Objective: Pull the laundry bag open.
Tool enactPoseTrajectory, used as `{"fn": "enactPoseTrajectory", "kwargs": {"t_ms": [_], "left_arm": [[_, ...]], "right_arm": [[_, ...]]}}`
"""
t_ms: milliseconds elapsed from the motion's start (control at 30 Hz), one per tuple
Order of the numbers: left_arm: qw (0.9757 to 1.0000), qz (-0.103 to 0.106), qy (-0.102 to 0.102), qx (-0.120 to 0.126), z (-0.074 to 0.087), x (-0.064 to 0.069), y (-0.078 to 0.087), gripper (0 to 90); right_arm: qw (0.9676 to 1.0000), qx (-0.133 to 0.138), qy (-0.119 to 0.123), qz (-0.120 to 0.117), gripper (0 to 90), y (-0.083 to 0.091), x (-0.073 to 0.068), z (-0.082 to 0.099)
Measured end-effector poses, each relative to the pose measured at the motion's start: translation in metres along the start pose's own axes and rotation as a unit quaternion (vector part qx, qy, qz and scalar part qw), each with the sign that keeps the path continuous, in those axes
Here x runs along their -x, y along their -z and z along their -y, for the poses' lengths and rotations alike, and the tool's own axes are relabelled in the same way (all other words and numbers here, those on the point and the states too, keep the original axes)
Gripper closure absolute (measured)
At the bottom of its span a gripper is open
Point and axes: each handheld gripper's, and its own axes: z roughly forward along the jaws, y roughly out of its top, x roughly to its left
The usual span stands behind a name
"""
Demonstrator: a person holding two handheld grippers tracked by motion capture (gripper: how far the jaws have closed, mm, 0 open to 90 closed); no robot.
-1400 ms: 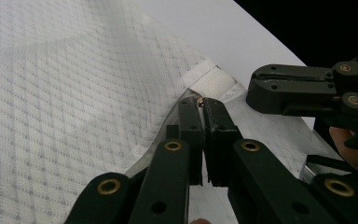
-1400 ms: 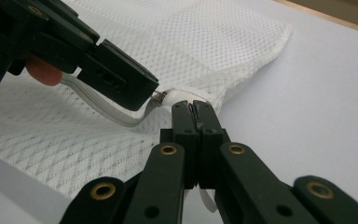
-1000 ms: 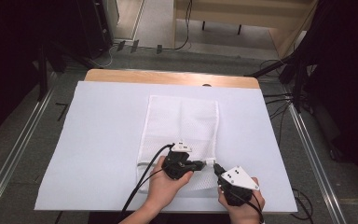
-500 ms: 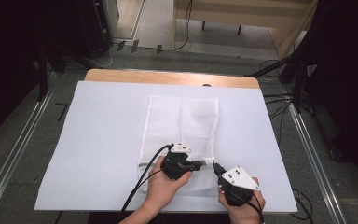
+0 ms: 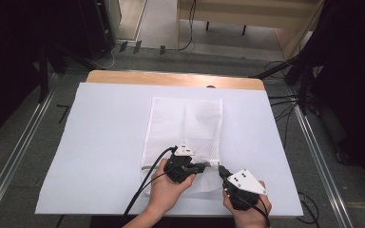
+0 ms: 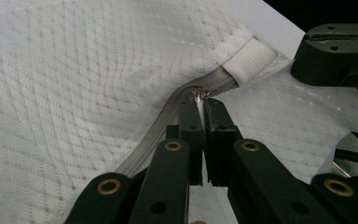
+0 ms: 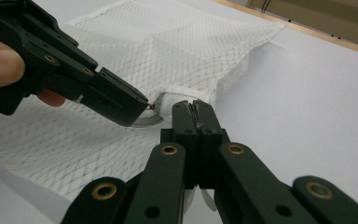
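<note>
Closed jaws of my left gripper (image 6: 201, 100) pinch the zipper pull (image 6: 200, 93) at the corner of the mesh laundry bag (image 5: 185, 123) on the table; my right gripper (image 7: 196, 109) clamps the bag's edge. I judge the zipper barely moved; nearly its whole length remains.

A lab-like recording room: paper-covered table (image 5: 100, 142), floor rails (image 5: 14, 161), trailing cables (image 5: 285, 102), dark curtains (image 5: 9, 57).
</note>
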Motion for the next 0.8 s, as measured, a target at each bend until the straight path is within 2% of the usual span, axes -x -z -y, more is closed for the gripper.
{"fn": "enactPoseTrajectory", "kwargs": {"t_ms": [133, 200, 233, 267, 300, 433, 533, 600, 800], "left_arm": [[1.0000, -0.001, 0.004, 0.004, 0.000, -0.002, 0.000, 87.9], [0.9999, -0.015, 0.003, 0.003, 0.001, -0.005, -0.001, 88.0], [0.9996, -0.027, 0.008, -0.003, 0.003, -0.010, 0.000, 88.0], [0.9995, -0.017, 0.026, 0.001, 0.006, -0.017, 0.000, 88.0], [0.9993, -0.016, 0.033, 0.001, 0.008, -0.020, 0.001, 88.0], [0.9993, -0.028, 0.026, -0.002, 0.015, -0.025, 0.005, 87.9], [0.9992, -0.026, 0.032, 0.005, 0.016, -0.027, 0.009, 87.9], [0.9990, -0.032, 0.032, 0.004, 0.017, -0.029, 0.013, 87.9], [0.9986, -0.040, 0.034, 0.002, 0.022, -0.038, 0.027, 87.9]], "right_arm": [[1.0000, 0.001, -0.002, 0.001, 90.0, 0.000, 0.001, 0.000], [1.0000, 0.003, -0.004, 0.003, 90.0, 0.002, 0.001, 0.000], [0.9999, 0.007, -0.005, 0.006, 90.0, 0.003, 0.002, -0.001], [0.9998, 0.012, -0.009, 0.011, 90.0, 0.006, 0.005, -0.002], [0.9998, 0.012, -0.016, 0.009, 90.0, 0.009, 0.008, -0.003], [0.9999, 0.008, -0.011, 0.007, 90.0, 0.009, 0.009, 0.001], [0.9999, 0.010, -0.003, 0.009, 90.0, 0.008, 0.006, -0.002], [0.9999, 0.010, 0.001, 0.014, 90.0, 0.008, 0.005, -0.002], [0.9998, 0.007, -0.010, 0.015, 90.0, 0.008, 0.012, 0.001]]}}
